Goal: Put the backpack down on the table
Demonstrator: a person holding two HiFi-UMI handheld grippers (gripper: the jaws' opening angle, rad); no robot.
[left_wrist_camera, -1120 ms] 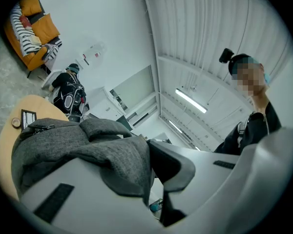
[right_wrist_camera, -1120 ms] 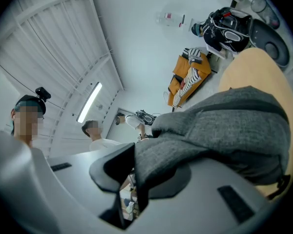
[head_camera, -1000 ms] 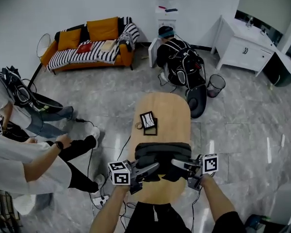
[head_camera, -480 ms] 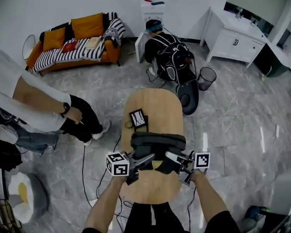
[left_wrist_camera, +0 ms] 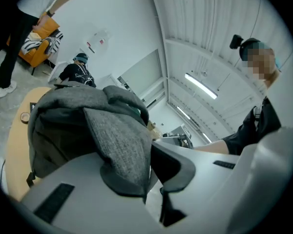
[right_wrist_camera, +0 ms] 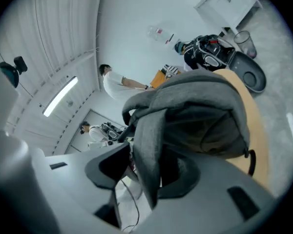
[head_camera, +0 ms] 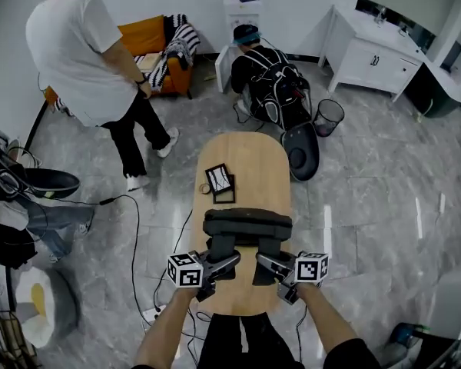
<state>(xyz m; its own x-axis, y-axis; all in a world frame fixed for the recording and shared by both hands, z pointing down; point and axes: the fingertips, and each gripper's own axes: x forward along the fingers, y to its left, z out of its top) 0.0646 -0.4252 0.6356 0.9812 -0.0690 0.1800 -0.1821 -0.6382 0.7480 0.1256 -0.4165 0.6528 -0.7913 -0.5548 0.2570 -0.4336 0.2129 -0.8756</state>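
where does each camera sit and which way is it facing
Head view: on the person's head, steeply down on table and backpack; both forearms, left gripper, right gripper show.
Left gripper view: on left gripper, along its jaws, shut on a strap; black sleeve shows.
Right gripper view: on right gripper, along its opening jaws, second strap between them.
Shared: the backpack.

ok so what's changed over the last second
The backpack came down onto the table, both hand-held grippers lowering with it. The right hand-held gripper is opening its jaws, the right strap still between them. The person in the white shirt walked from lower left up to the sofa. Unchanged: the left hand-held gripper stays shut on the left strap; the black frame hasn't moved.
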